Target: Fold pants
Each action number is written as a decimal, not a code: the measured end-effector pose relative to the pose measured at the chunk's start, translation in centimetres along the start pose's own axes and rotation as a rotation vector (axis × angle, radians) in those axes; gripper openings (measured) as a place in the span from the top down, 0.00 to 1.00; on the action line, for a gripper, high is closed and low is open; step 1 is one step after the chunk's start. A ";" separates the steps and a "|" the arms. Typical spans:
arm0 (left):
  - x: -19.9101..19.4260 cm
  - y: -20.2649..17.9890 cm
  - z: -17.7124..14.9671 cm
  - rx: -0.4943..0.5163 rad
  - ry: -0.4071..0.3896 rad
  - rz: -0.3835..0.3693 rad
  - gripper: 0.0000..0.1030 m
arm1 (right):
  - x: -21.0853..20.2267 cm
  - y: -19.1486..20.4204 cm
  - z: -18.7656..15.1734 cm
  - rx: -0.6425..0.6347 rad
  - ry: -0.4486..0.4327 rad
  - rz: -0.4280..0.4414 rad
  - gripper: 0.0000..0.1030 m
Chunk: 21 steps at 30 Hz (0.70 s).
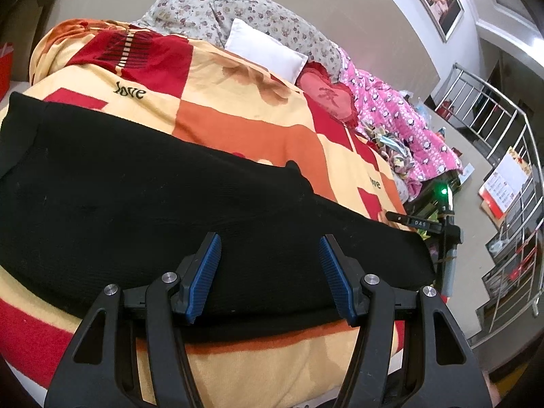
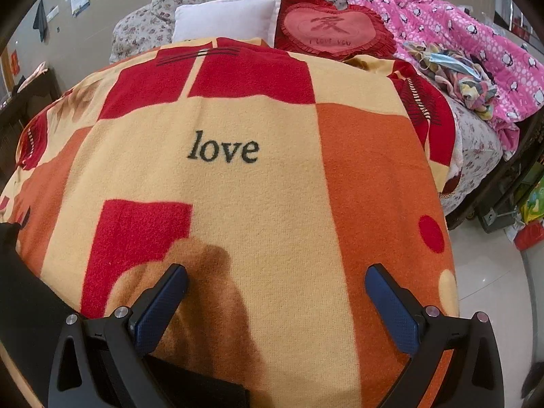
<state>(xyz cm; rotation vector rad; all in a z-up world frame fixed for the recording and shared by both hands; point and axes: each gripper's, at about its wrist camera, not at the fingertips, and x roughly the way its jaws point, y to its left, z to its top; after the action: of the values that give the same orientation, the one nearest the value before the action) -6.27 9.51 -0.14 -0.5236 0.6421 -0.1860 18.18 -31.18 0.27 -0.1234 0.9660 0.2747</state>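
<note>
The black knit pants [image 1: 153, 197] lie flat across the red, orange and yellow fleece blanket [image 2: 272, 204]. The left hand-held gripper [image 1: 270, 241] hangs wide open above them, holding nothing. The right hand-held gripper [image 2: 276, 273] is wide open too, over bare blanket.

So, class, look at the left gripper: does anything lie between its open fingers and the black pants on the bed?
Nothing visible does. The left gripper is open right over the pants, which lie spread across the blanket with no other thing on top of them. The right gripper is open over bare blanket to the side.
</note>
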 end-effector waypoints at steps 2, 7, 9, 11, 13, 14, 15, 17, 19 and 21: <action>-0.1 0.1 0.0 -0.005 0.000 -0.009 0.42 | 0.0 -0.1 0.0 0.000 0.000 0.000 0.00; -0.1 0.2 0.0 -0.015 -0.003 -0.011 0.42 | 0.0 0.0 0.0 0.000 0.000 0.000 0.00; -0.1 0.1 0.0 -0.012 -0.002 -0.007 0.42 | 0.0 0.0 0.0 0.001 0.000 0.000 0.00; -0.1 0.1 0.0 -0.012 -0.001 -0.006 0.42 | 0.0 -0.1 0.0 0.001 0.000 0.000 0.00; -0.1 0.1 0.0 -0.013 0.000 -0.008 0.42 | 0.0 -0.1 0.0 0.001 0.000 0.000 0.00; -0.1 0.1 0.0 -0.015 0.001 -0.010 0.42 | 0.0 -0.1 0.0 0.001 0.000 0.000 0.00; -0.1 0.2 0.0 -0.017 0.002 -0.013 0.42 | 0.0 -0.1 0.0 0.001 0.000 0.000 0.00; -0.1 0.3 0.0 -0.020 0.004 -0.020 0.42 | 0.1 -0.2 0.0 0.002 0.000 0.001 0.00; 0.0 0.4 0.1 -0.024 0.006 -0.024 0.42 | 0.1 -0.1 0.0 0.001 0.000 0.000 0.00; 0.0 0.3 0.1 -0.022 0.005 -0.023 0.41 | 0.2 -0.1 0.1 -0.002 0.002 -0.002 0.00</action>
<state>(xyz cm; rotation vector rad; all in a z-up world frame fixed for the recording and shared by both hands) -6.23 9.86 -0.24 -0.5515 0.6436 -0.2021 18.37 -31.24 0.17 -0.1263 0.9671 0.2738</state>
